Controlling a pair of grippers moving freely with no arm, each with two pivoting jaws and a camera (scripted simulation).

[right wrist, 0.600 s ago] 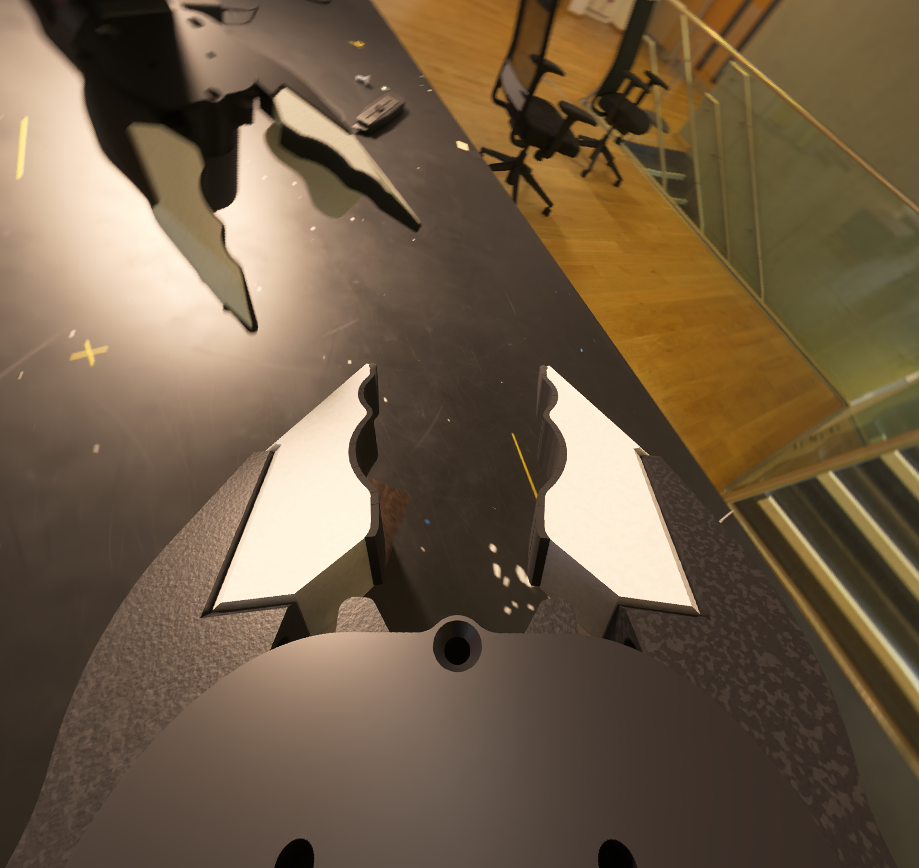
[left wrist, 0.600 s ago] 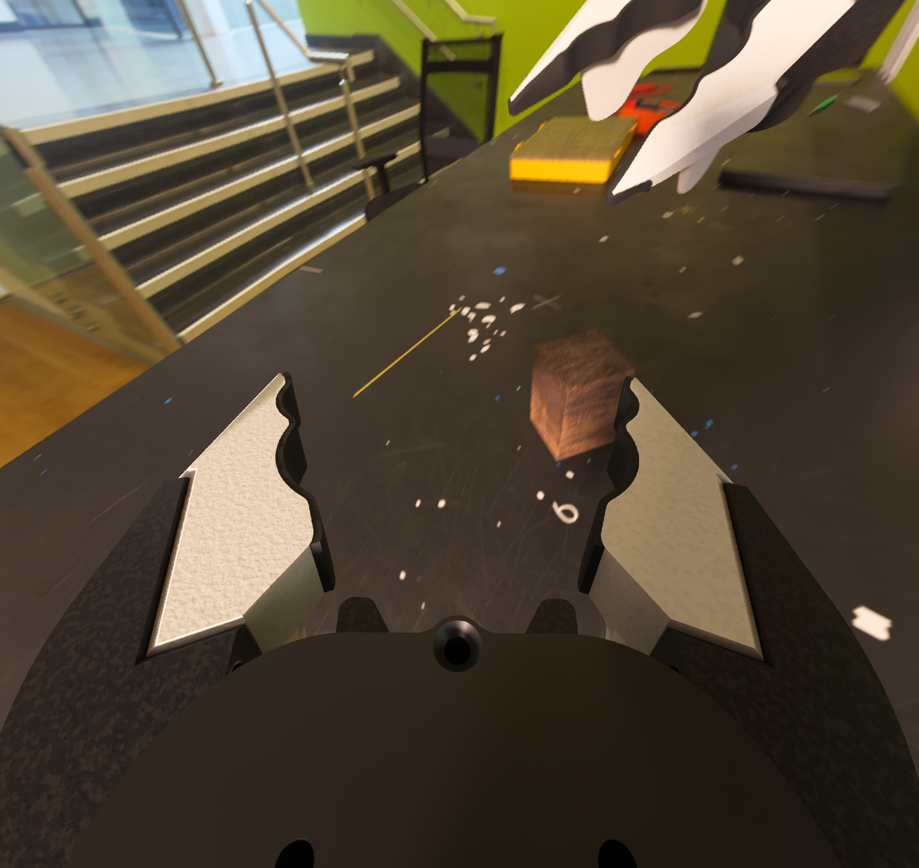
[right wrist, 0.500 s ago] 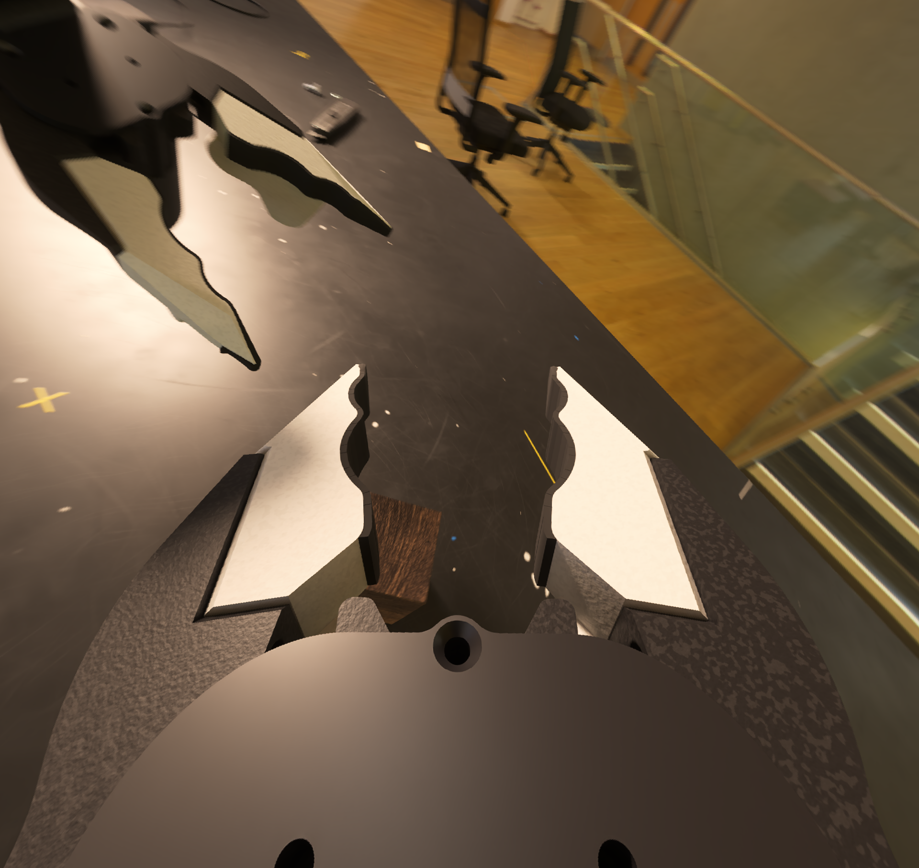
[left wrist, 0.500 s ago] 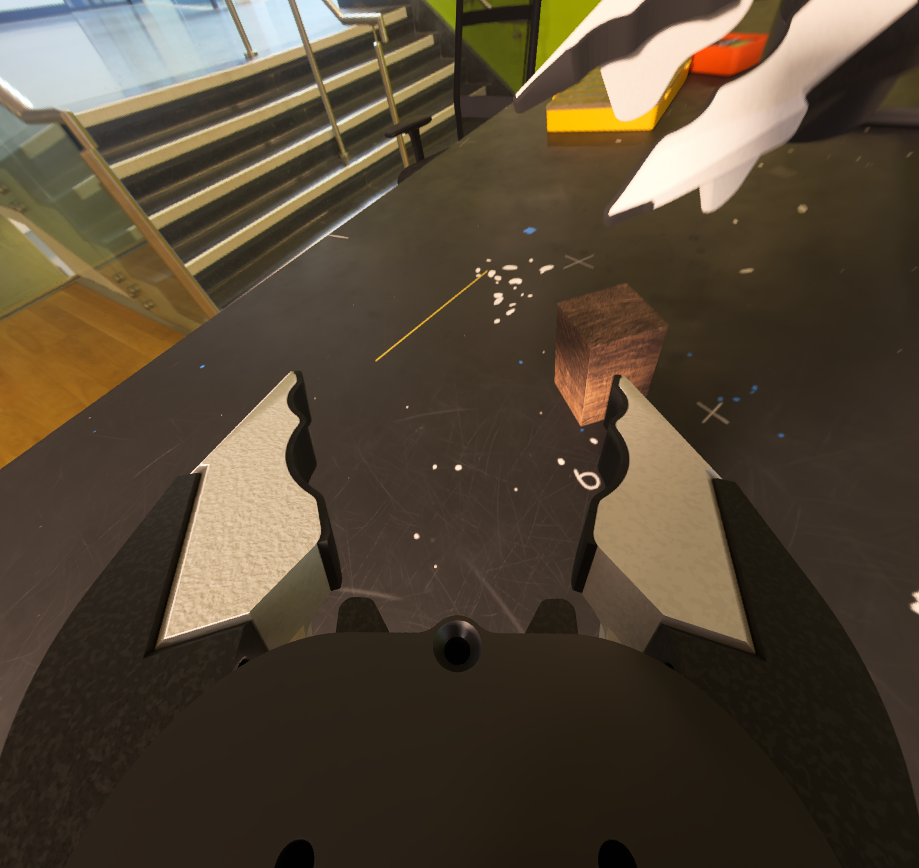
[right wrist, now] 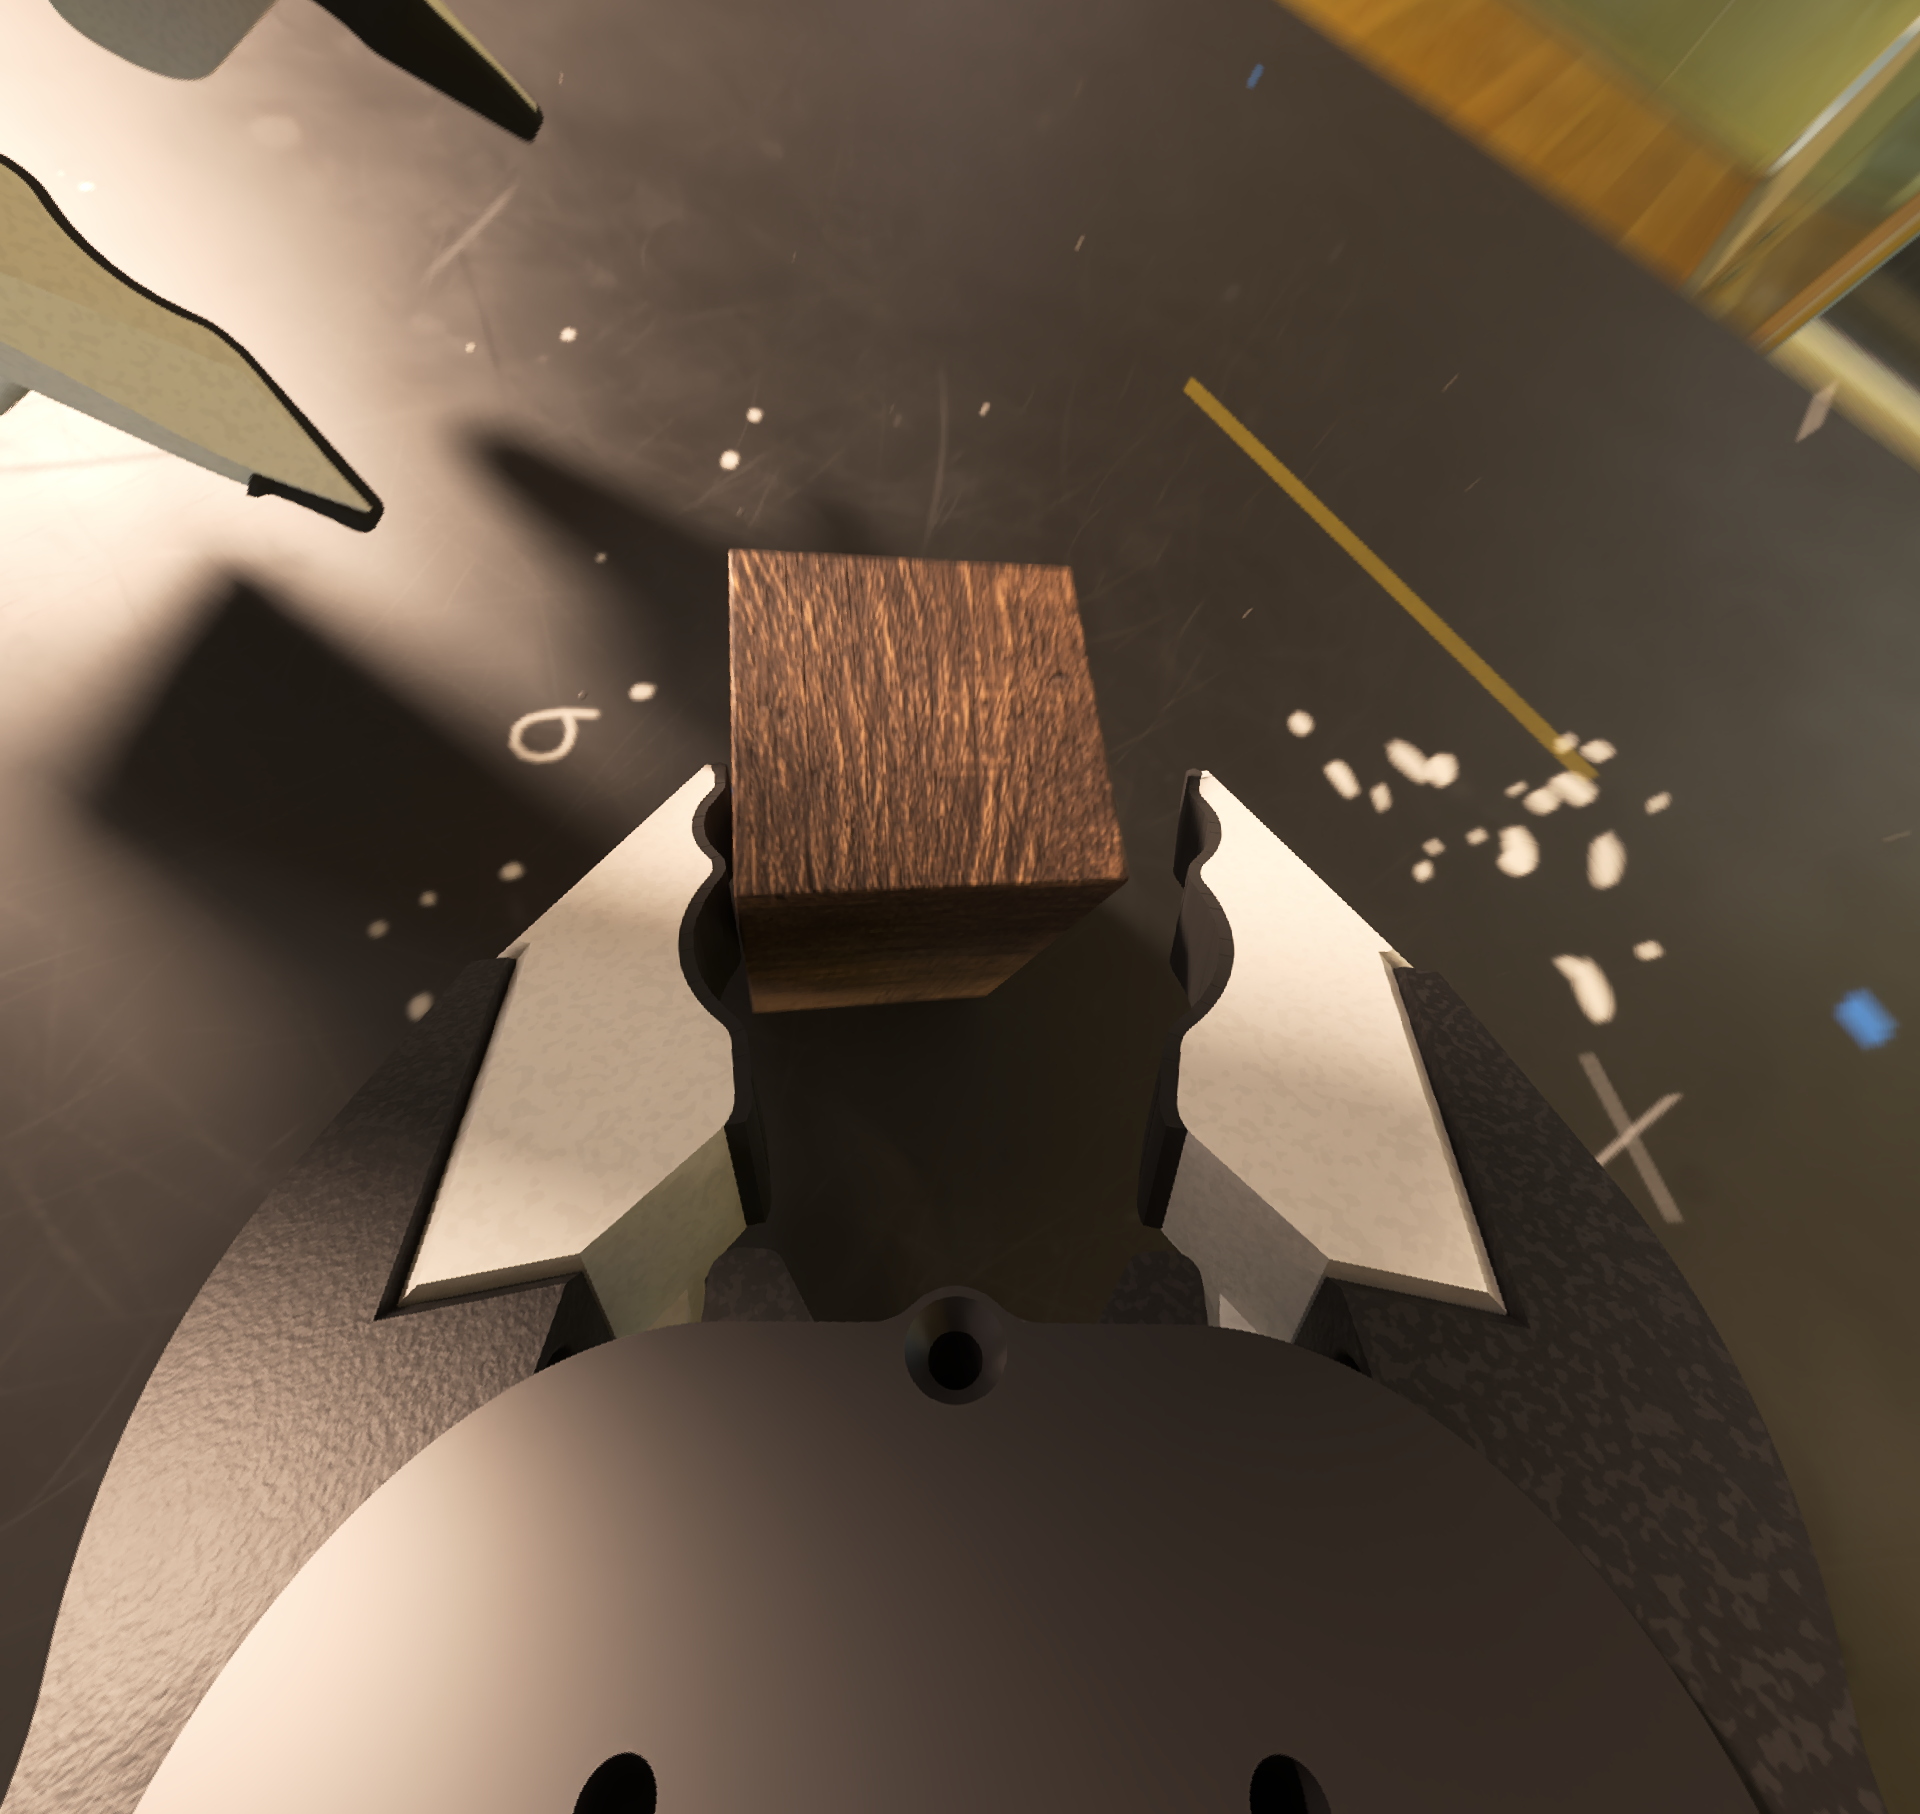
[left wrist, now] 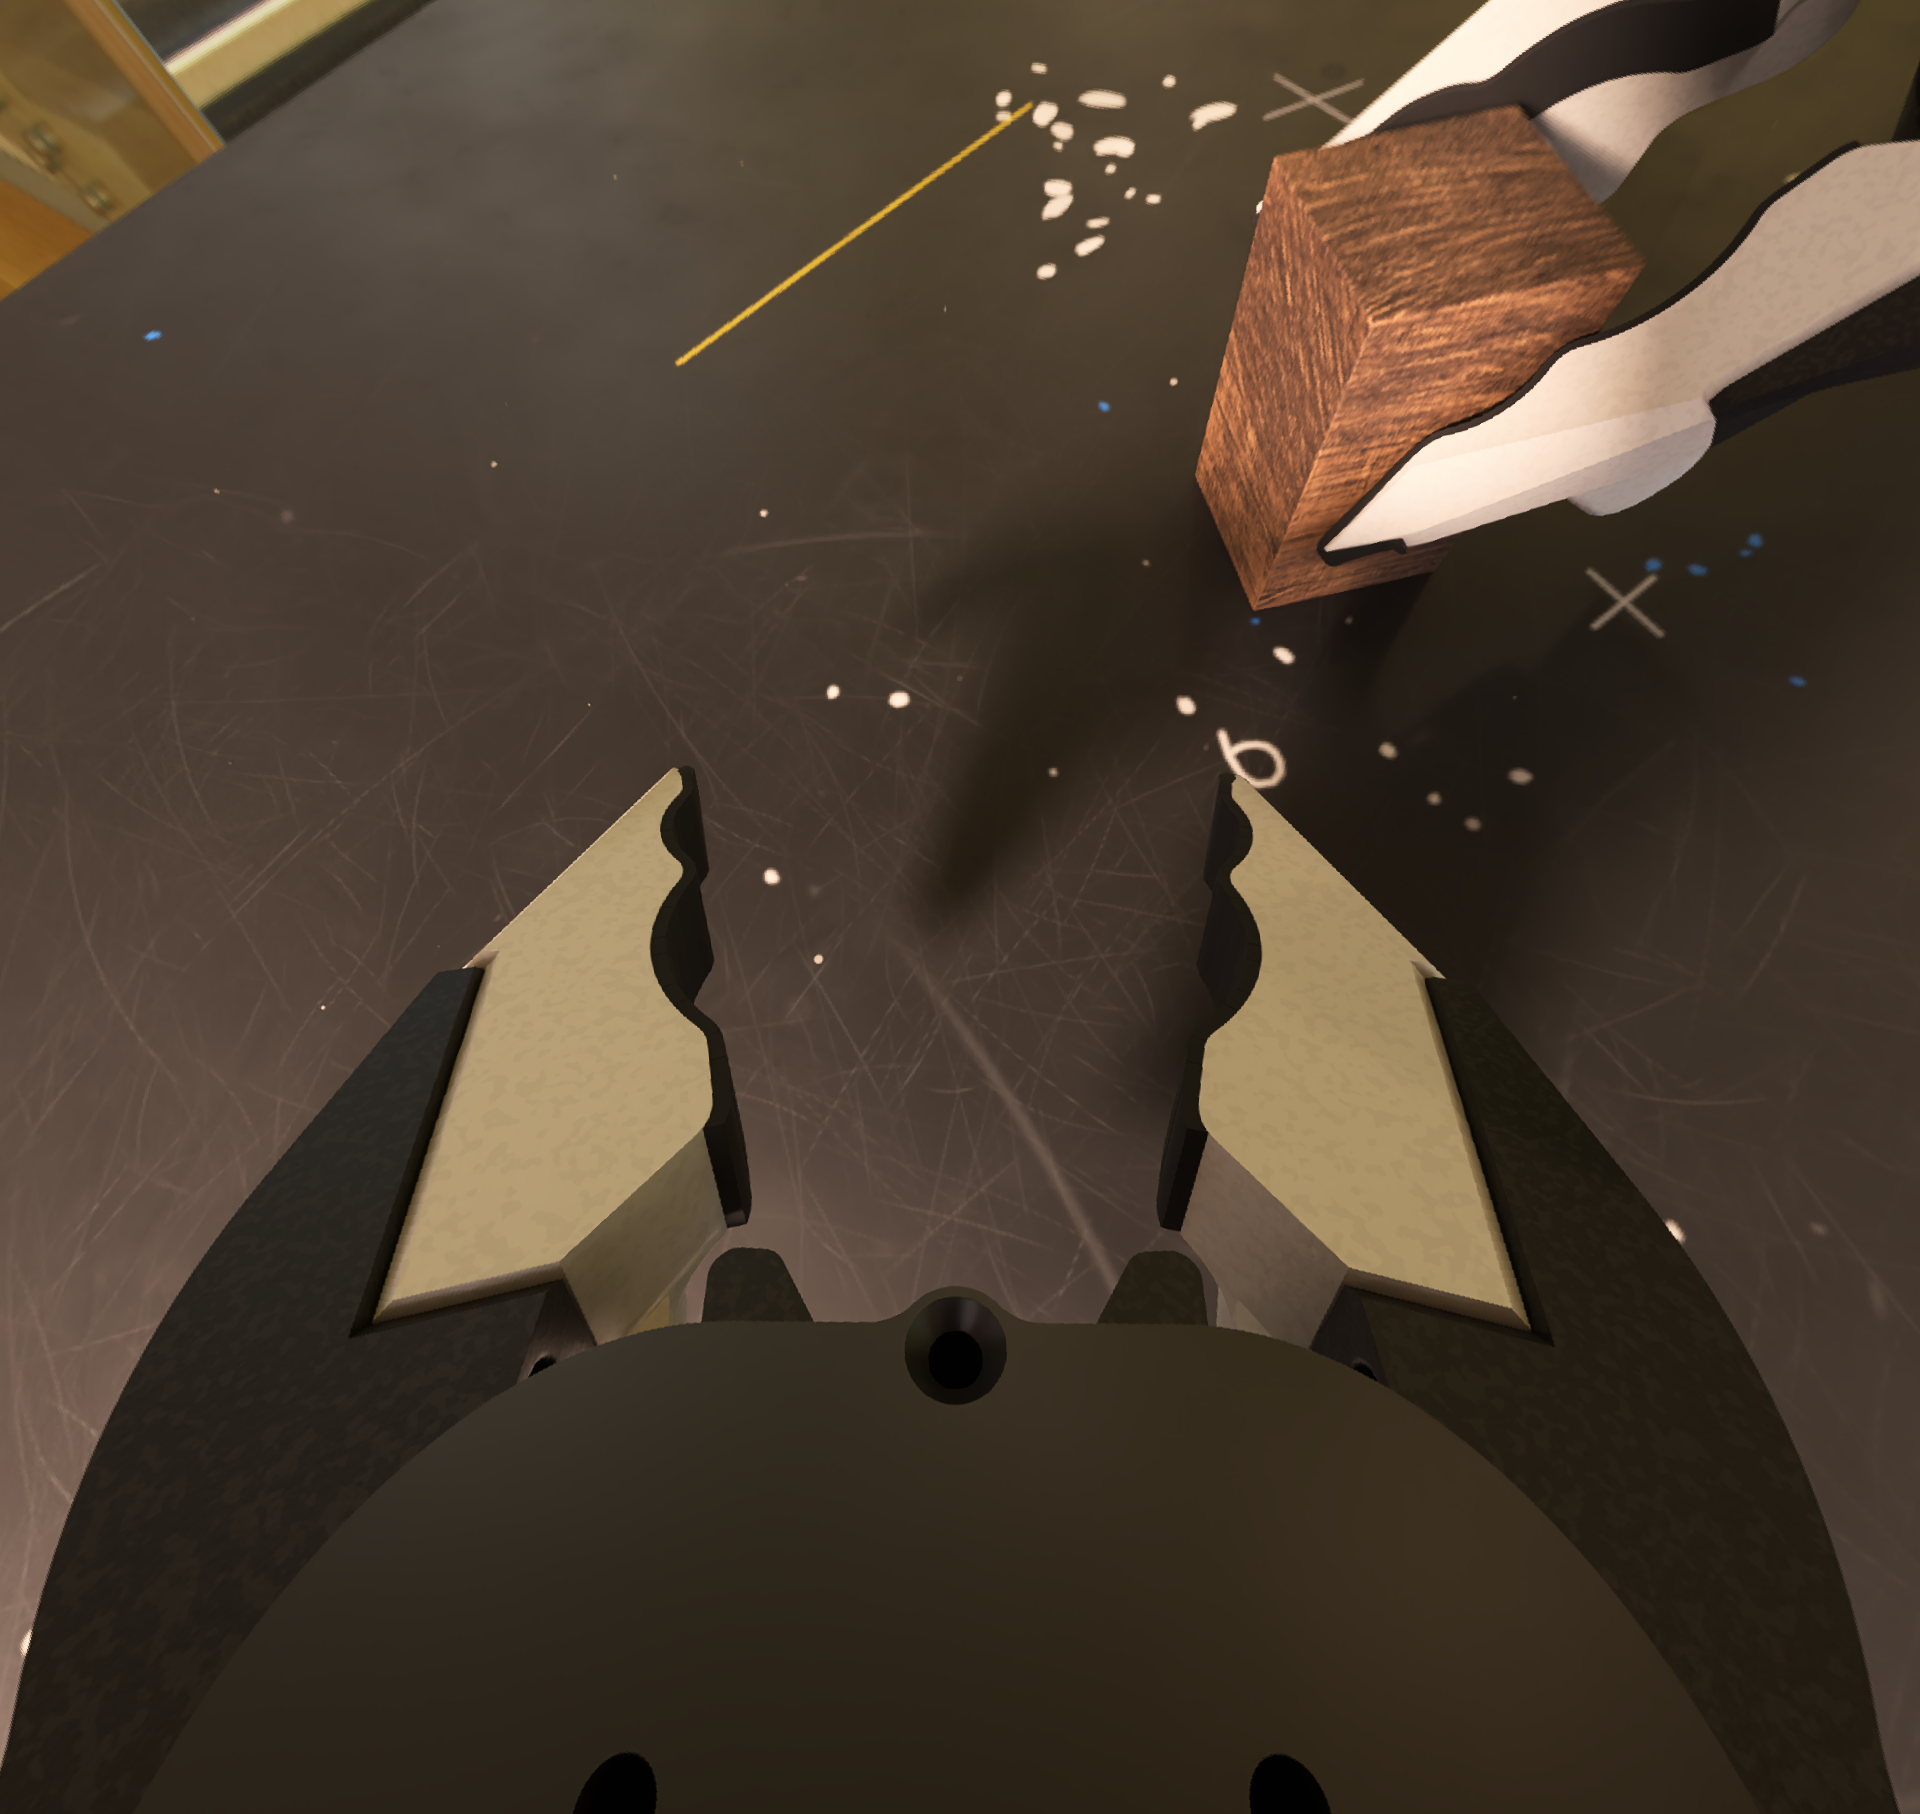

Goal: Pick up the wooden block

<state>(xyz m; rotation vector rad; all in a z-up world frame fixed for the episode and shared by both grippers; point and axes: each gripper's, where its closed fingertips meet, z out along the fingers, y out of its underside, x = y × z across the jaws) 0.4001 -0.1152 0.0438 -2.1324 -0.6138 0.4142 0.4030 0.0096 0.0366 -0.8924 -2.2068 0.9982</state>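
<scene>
right tongs (right wrist: 951, 777) apart, wooden block (right wrist: 914, 756) sat between their tips, hugging the 9 o'clock finger, gap at 3 o'clock | left tongs (left wrist: 956, 788) apart and empty, block at 1 o'clock, well apart | block stood on dark counter (left wrist: 520, 621), long axis up, not yet gripped

A: Any printed labels, brands?
B: None. Just one small white hand-drawn character (left wrist: 1252, 756) on the dark tabletop (left wrist: 416, 621), and a white cross mark (left wrist: 1624, 604) near it.
</scene>
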